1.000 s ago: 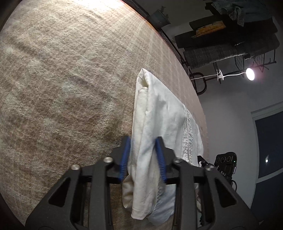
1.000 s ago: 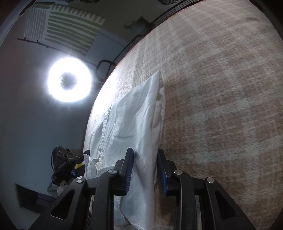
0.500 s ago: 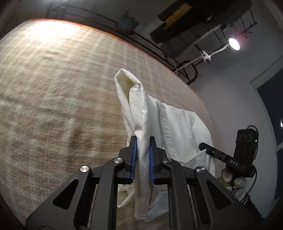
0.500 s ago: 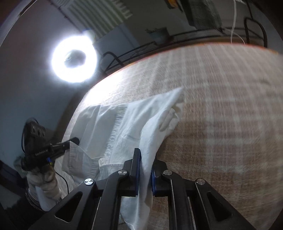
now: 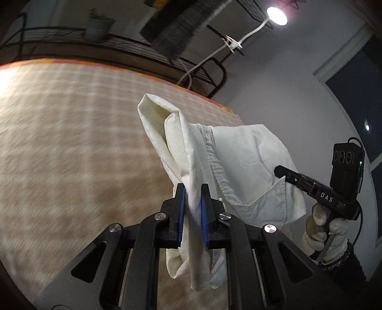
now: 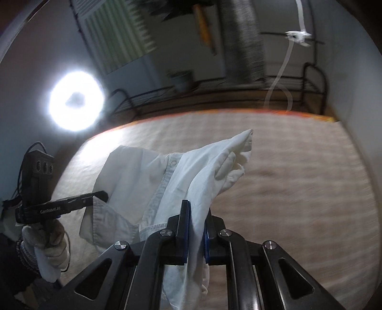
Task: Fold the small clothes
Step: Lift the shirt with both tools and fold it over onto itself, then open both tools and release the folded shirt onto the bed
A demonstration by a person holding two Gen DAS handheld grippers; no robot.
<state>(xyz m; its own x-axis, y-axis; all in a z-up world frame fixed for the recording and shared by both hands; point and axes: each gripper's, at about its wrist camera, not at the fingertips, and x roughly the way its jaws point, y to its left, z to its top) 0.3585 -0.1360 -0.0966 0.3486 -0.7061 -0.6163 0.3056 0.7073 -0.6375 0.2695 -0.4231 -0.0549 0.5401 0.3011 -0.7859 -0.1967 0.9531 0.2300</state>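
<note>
A small white button-up shirt point(image 5: 238, 155) hangs lifted above the beige checked bed cover point(image 5: 59, 143). My left gripper point(image 5: 193, 190) is shut on one bunched side of it. My right gripper point(image 6: 196, 209) is shut on the other side of the same shirt point(image 6: 133, 176). The shirt spans between both grippers, its button placket and pocket facing up. The right gripper also shows in the left wrist view point(image 5: 281, 173), and the left gripper in the right wrist view point(image 6: 100, 196). The shirt's lower end droops below each set of jaws.
A ring light point(image 6: 76, 102) glows at the left. A black metal rack point(image 5: 167, 59) with a plant pot point(image 5: 98, 26) and a clip lamp point(image 5: 277, 15) stands beyond the bed's far edge. A grey wall and a dark window point(image 5: 358, 78) are on the right.
Both grippers have closed on the shirt's sides and lifted it off the bed cover. The views have tilted up toward the room's far side.
</note>
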